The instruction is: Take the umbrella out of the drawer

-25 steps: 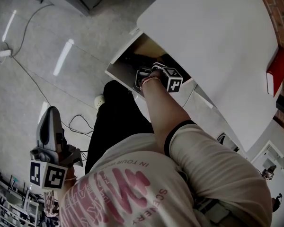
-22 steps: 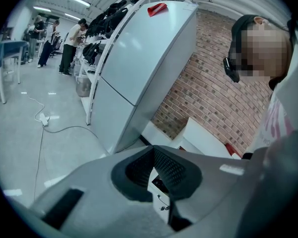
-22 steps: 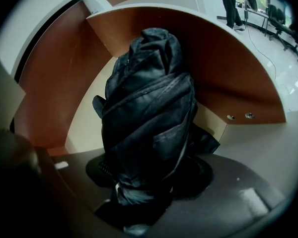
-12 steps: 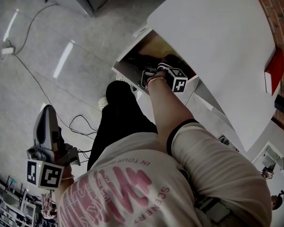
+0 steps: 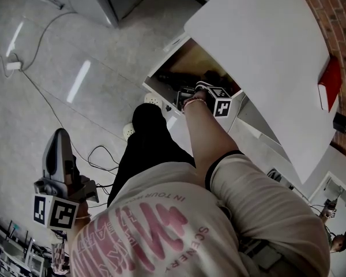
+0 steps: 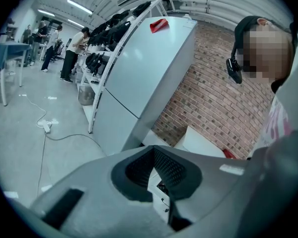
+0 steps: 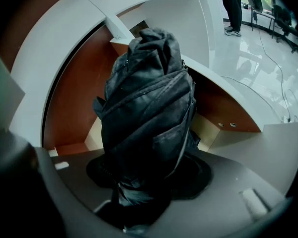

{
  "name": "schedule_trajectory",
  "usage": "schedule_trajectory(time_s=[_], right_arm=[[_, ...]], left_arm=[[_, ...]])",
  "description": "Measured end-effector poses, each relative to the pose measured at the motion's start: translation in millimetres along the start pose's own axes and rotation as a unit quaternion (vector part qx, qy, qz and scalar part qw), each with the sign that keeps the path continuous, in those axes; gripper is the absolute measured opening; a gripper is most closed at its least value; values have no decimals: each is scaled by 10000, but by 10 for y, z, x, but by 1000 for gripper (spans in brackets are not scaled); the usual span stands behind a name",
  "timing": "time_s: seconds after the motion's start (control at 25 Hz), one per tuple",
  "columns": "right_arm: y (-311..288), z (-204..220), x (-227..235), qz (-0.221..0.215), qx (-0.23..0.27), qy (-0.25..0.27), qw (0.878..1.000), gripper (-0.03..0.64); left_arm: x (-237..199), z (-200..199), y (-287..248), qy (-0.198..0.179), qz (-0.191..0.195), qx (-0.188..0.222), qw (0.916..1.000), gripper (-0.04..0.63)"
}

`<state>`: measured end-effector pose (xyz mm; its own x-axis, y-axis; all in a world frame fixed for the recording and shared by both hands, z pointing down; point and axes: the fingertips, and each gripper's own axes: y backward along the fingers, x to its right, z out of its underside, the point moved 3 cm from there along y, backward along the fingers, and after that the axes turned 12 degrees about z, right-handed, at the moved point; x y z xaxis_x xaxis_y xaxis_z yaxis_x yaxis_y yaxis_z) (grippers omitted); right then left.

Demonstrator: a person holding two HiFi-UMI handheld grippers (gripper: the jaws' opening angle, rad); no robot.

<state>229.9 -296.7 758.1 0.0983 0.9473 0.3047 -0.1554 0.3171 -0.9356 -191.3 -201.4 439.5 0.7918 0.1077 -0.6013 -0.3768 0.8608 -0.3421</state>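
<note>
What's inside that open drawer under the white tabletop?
A dark folded umbrella, between the brown wooden walls of the drawer. It covers most of the drawer floor, so anything lying beneath cannot be seen.

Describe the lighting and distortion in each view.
Head view: strong fisheye bending, glare streaks on the glossy pale floor. Left gripper view: bright, evenly lit, mosaic patch upper right. Right gripper view: dark vignetted edges; the black folded fabric umbrella looms, shadowed.

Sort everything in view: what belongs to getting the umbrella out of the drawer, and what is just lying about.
Job in hand:
umbrella
drawer
right gripper, jaws just closing with the umbrella between them

Lying about:
power strip on the floor
red object on the white top
</note>
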Motion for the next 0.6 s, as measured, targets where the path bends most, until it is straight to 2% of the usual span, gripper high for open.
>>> schedule_trajectory(time_s=[0.6], right_arm=[[511, 3, -63, -495, 26, -43, 9988, 256]], left_arm=[[79, -203, 442, -151, 220, 481, 9985, 3]])
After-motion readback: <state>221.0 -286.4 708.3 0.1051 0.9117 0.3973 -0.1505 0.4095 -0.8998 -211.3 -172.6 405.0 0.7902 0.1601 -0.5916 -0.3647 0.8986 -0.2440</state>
